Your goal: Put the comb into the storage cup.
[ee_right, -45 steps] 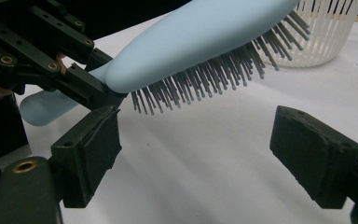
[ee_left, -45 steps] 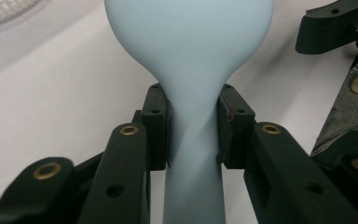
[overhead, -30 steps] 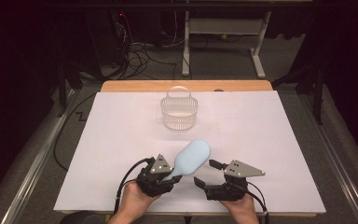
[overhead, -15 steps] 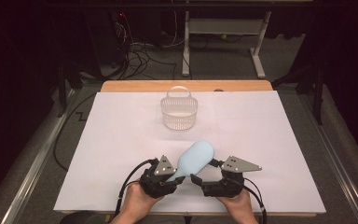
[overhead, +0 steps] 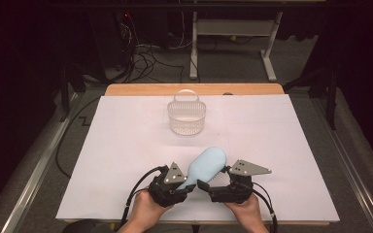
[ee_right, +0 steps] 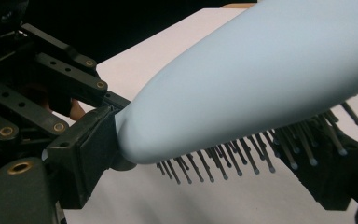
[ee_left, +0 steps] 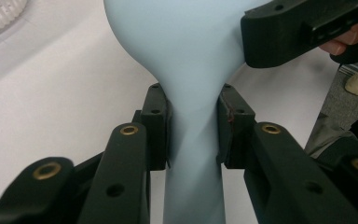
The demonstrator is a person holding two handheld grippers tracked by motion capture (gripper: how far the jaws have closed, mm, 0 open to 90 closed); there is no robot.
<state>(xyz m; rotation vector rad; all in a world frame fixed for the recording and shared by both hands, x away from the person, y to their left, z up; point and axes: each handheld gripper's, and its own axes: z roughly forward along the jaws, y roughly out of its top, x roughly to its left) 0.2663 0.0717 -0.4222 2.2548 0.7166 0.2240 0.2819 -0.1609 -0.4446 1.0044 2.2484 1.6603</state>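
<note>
A light blue hairbrush (overhead: 208,165) hangs just over the near part of the white table cover (overhead: 121,145), head pointing away and to the right. My left gripper (overhead: 187,182) is shut on its narrow neck; in the left gripper view both pads (ee_left: 156,126) press the neck of the brush (ee_left: 186,56). My right gripper (overhead: 213,178) sits close on the right, open. In the right gripper view its jaws stand wide apart around the brush head (ee_right: 261,79), one by the neck end, the other under the bristles (ee_right: 242,163). The left gripper (ee_right: 51,74) shows beyond.
A white plastic basket (overhead: 186,115) with a handle stands upright at the far middle of the table. A wooden table edge (overhead: 194,89) runs behind it. Beyond are a dark floor with cables (overhead: 145,53) and a desk frame (overhead: 233,29).
The right gripper has edged slightly left, closer to the brush head. The left gripper and the brush have stayed put.
</note>
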